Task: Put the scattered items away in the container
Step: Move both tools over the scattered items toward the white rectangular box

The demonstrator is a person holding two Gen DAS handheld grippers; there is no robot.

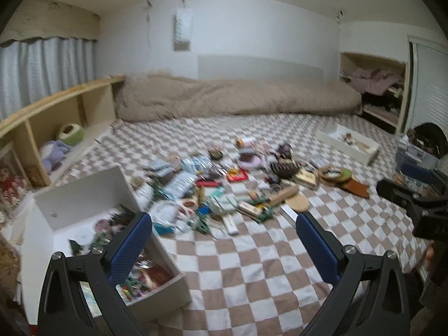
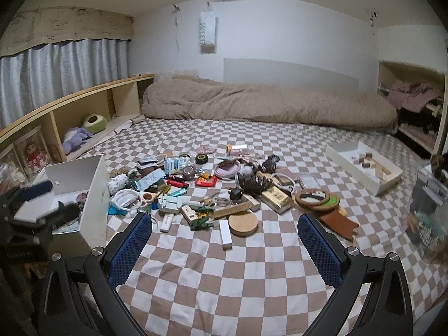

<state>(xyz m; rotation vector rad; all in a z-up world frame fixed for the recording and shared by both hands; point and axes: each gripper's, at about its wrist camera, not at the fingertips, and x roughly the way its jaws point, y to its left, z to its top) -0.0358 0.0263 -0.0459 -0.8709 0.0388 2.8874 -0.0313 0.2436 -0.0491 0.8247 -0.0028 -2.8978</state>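
A pile of scattered small items (image 2: 212,187) lies on the checkered bedspread; it also shows in the left wrist view (image 1: 224,184). A white box (image 1: 84,196) with several items inside stands at the left; it also shows in the right wrist view (image 2: 92,193). My left gripper (image 1: 224,240) is open and empty, its left finger over the box's right wall. My right gripper (image 2: 224,240) is open and empty, above the bedspread in front of the pile. A round wooden lid (image 2: 243,224) and a white stick (image 2: 225,233) lie nearest to it.
A shallow white tray (image 2: 364,168) with wooden blocks sits at the right. A beige duvet (image 2: 266,106) lies along the back. A wooden shelf (image 2: 70,112) with plush toys runs along the left. Clear boxes (image 2: 428,204) stand at the right edge.
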